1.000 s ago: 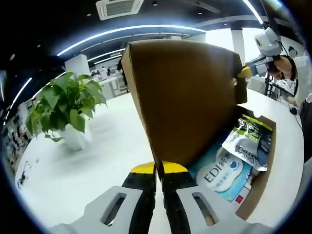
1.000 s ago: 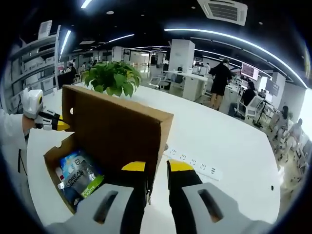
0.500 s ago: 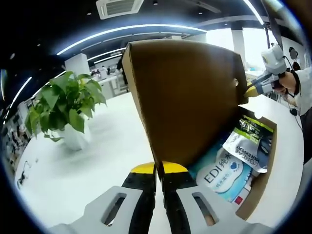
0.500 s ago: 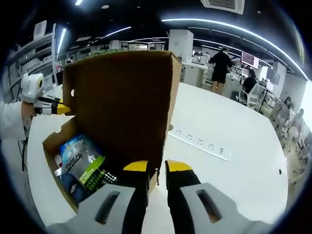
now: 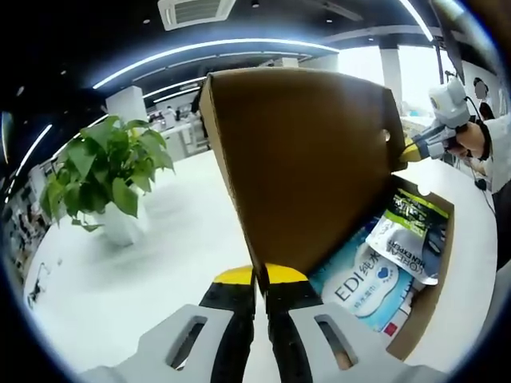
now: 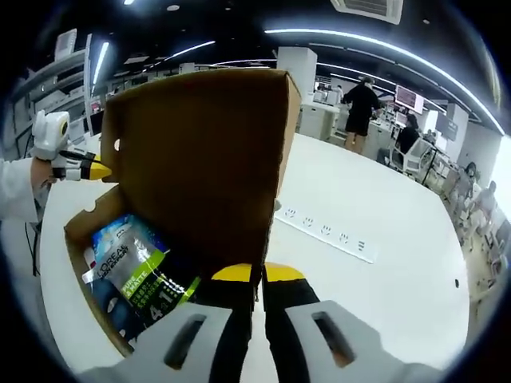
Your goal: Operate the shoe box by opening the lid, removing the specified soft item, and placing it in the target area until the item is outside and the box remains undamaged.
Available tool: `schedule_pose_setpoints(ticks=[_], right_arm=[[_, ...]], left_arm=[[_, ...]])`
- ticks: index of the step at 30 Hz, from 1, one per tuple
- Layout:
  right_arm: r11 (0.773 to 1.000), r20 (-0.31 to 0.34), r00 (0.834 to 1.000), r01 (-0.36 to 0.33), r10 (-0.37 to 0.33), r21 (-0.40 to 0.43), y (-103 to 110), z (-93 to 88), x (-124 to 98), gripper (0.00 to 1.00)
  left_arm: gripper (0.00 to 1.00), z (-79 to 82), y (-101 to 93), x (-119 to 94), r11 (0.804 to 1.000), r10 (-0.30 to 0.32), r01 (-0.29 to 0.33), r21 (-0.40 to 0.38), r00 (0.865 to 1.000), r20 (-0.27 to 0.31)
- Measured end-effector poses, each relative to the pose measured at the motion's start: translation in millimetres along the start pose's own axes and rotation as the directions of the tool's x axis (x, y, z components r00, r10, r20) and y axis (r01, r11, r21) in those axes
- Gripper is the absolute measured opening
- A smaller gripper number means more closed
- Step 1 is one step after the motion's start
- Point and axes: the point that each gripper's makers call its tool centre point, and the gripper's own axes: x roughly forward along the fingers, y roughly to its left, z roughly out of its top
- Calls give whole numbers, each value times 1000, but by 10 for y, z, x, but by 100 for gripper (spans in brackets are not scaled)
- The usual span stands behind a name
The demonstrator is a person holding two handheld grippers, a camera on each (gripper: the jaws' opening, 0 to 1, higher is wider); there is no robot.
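Right gripper view: my jaws clench the brown lid (image 6: pixel 200 159) upright; box (image 6: pixel 84 239) shows soft pouches (image 6: pixel 132 271). Left gripper (image 5: pixel 257 279) likewise clamps the lid.

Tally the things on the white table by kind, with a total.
Cardboard shoe box, lid raised: 1
Soft pouches in the box: 2, a green and silver one and a blue and white one
Potted plant: 1
Power strip: 1
Total: 5

Potted plant (image 5: pixel 108 179) (leafy) — power strip (image 6: pixel 323 234) — white table (image 6: pixel 383 287).
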Motion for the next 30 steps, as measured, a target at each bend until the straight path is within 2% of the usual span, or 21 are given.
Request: schedule_pose_setpoints(ticks=[22, 30], right_arm=[[999, -24, 1000, -15, 15, 34, -93, 84, 119, 2], [1000, -38, 999, -14, 15, 25, -148, 117, 222, 3]], left_arm=[[2, 78, 47, 105, 999, -18, 16, -34, 998, -53], [3, 117, 91, 174, 1000, -20, 19, -15, 997, -77]])
